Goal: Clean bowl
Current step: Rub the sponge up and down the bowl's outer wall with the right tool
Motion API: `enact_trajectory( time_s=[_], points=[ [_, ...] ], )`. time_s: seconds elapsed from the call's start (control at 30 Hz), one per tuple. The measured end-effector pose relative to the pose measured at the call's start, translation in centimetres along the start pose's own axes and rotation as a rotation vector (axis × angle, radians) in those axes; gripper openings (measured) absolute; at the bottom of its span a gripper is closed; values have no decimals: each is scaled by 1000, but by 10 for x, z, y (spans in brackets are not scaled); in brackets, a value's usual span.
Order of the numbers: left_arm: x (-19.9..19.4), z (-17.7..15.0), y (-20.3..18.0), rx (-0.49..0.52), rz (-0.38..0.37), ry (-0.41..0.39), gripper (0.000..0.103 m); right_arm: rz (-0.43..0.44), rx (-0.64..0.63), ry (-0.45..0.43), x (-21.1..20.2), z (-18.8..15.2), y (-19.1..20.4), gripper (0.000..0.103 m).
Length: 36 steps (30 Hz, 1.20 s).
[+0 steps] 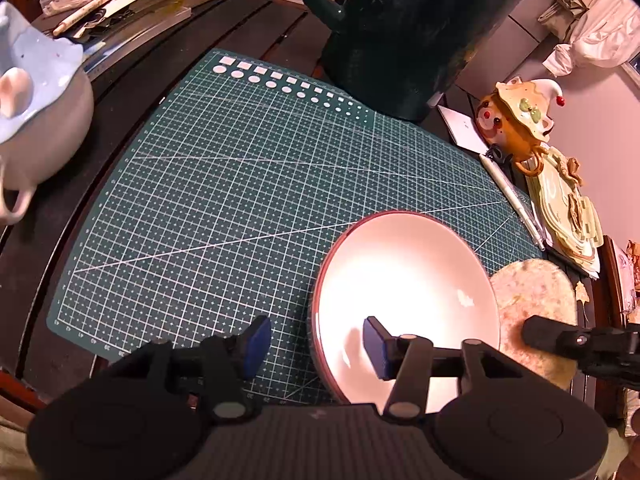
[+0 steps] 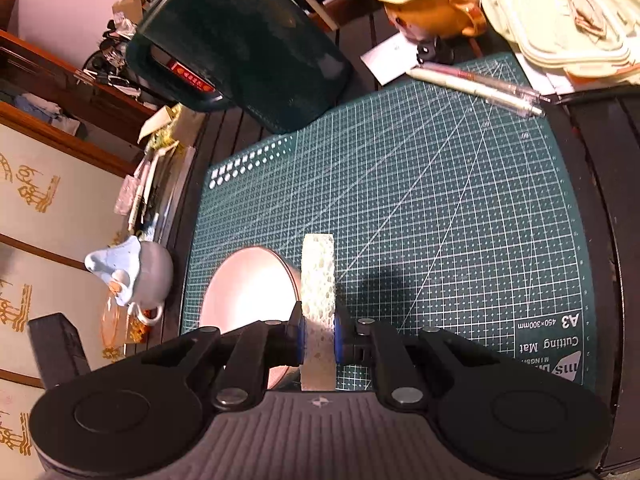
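Observation:
A white bowl [image 1: 404, 296] with a reddish-brown rim sits on the green cutting mat [image 1: 224, 200], tilted toward the left camera. My left gripper [image 1: 318, 344] is open, one blue pad outside the bowl's near rim and the other inside. My right gripper [image 2: 318, 334] is shut on a pale round sponge [image 2: 318, 272], held edge-on just right of the bowl [image 2: 248, 292]. In the left wrist view the sponge [image 1: 536, 308] shows flat-faced behind the bowl's right side, with the right gripper's finger [image 1: 560, 336] on it.
A big dark green kettle [image 1: 404, 28] stands at the mat's far edge. A pale blue teapot [image 1: 40, 112] sits left. An orange figurine pot [image 1: 516, 120], pens [image 2: 476, 84] and stacked pale lids [image 2: 560, 20] lie right. Clutter lines the table's far left.

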<state>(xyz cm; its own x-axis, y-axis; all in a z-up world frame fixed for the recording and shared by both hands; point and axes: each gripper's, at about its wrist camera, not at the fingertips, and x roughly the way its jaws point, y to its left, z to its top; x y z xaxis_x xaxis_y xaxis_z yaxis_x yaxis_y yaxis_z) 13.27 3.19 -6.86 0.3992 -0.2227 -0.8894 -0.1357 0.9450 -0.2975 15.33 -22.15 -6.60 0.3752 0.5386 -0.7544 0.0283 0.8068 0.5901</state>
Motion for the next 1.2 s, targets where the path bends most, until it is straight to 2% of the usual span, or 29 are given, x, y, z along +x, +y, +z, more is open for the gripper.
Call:
enact_trajectory(
  time_s=[0.03, 0.13, 0.33, 0.5, 0.77, 0.97, 1.07, 1.2],
  points=[
    [0, 0, 0, 0, -3, -1, 17, -3, 2, 7, 2, 0, 0, 13],
    [-2, 1, 1, -7, -4, 3, 11, -13, 7, 31, 10, 0, -1, 13],
    [-3, 0, -2, -1, 15, 12, 11, -32, 8, 43, 15, -1, -3, 13],
    [-3, 2, 1, -23, -1, 23, 11, -28, 8, 35, 14, -1, -3, 13],
    [-3, 1, 1, -22, 1, 20, 11, -29, 41, 126, 41, -6, -10, 13],
    [-3, 1, 2, -21, 1, 21, 11, 21, 17, 6, 3, 0, -1, 13],
    [-3, 2, 2, -18, 3, 21, 11, 18, 18, 11, 6, -1, -2, 13],
    [-3, 2, 2, -19, 2, 22, 11, 1, 61, 73, 27, -4, -12, 13]
  ],
)
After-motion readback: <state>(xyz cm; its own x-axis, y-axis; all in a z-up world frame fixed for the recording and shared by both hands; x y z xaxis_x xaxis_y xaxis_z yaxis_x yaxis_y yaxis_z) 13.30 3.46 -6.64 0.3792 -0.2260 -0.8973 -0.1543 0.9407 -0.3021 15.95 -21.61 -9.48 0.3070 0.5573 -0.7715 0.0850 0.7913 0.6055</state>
